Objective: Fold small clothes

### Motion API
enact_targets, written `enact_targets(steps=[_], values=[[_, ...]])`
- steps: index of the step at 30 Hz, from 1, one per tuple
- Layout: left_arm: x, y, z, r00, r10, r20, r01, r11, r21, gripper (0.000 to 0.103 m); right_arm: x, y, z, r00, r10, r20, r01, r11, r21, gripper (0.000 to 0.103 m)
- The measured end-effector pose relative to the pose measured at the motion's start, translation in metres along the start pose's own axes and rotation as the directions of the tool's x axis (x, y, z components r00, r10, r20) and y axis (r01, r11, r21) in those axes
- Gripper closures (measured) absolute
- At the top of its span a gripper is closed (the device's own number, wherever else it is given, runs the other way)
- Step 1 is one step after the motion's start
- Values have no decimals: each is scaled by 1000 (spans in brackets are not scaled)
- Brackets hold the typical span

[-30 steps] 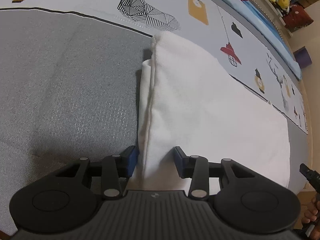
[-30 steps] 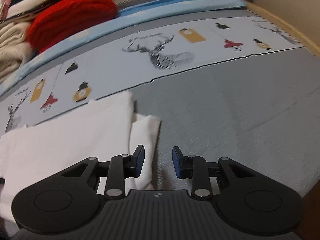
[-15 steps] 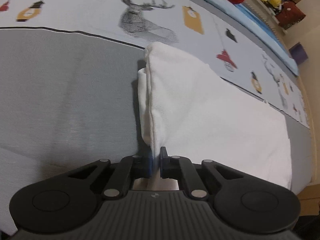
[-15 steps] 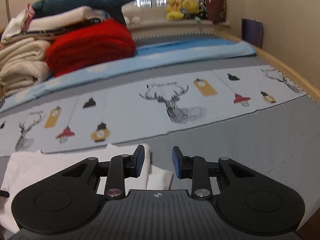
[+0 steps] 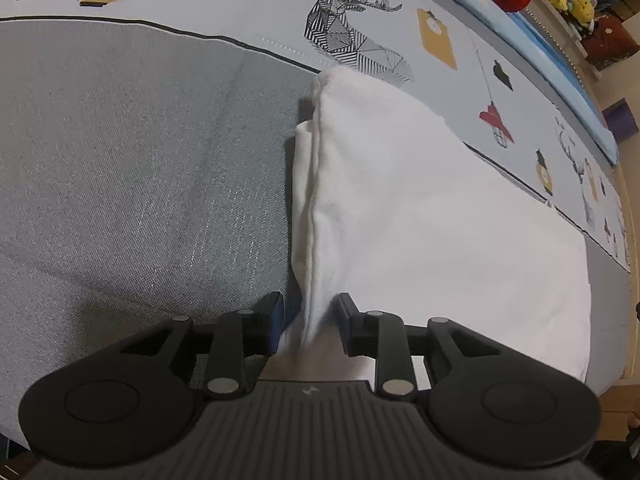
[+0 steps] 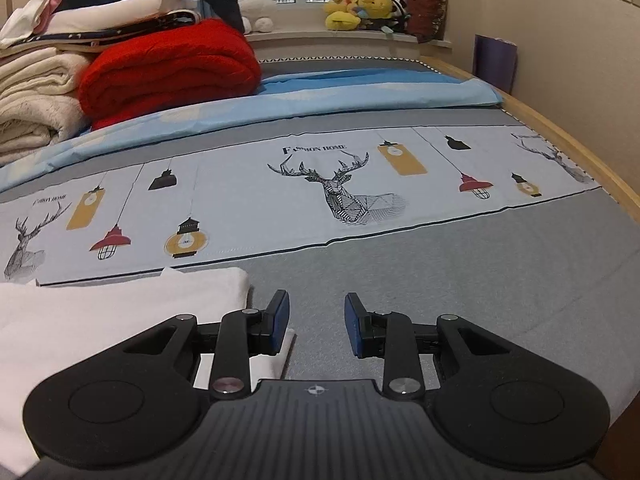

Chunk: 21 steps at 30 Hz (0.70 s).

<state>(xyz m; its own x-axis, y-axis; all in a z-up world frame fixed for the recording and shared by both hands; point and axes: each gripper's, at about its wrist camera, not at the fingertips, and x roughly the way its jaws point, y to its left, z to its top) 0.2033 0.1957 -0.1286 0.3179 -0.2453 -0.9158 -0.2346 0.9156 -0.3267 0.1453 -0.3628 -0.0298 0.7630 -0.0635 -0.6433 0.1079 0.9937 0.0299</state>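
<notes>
1. My left gripper sits low over the grey bedsheet, its jaws spread apart and released. The raised edge of the folded white garment stands up in the gap between my blue pads, touching neither as far as I can see.
2. The garment lies flat on the bed, its near part on the grey sheet and its far corner reaching the printed deer panel. A narrower layer pokes out along its left edge.
3. In the right wrist view the same garment lies to the near left, partly under my left finger.
4. My right gripper hovers over bare grey sheet just to the right of the garment, jaws released and wide, nothing between them.
5. Far left on the bed sits a stack of cream blankets, with a red knitted blanket beside it.
6. Farther right, yellow plush toys rest on the window ledge.
</notes>
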Motion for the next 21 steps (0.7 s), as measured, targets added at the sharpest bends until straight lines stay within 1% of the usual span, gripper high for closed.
enact_targets(steps=[8,13,14,15,18,21], values=[[7,-8,2,1000,13,-1,-13,1000,21,73,1,-1,-1,1000,-7,-8,7,1000,-6,72],[7,-15,1,1000,20,9,-20,998,62,84,2,-4,-1,1000,-13,-7,13,1000,2,72],[6,-16,1,1000,23,13,-23,997,71,89,3,-5,-1,1000,-13,-8,13,1000,7,72],[5,-17,0,999,26,20,-28,997,78,92,3,-6,-1,1000,-13,-8,13,1000,10,72],[-3,-19,-2,998,29,48,-33,995,94,95,3,-4,-1,1000,-12,-5,12,1000,13,72],[-13,-20,-5,996,53,66,-60,992,110,95,3,-2,-1,1000,-6,-1,6,1000,14,72]])
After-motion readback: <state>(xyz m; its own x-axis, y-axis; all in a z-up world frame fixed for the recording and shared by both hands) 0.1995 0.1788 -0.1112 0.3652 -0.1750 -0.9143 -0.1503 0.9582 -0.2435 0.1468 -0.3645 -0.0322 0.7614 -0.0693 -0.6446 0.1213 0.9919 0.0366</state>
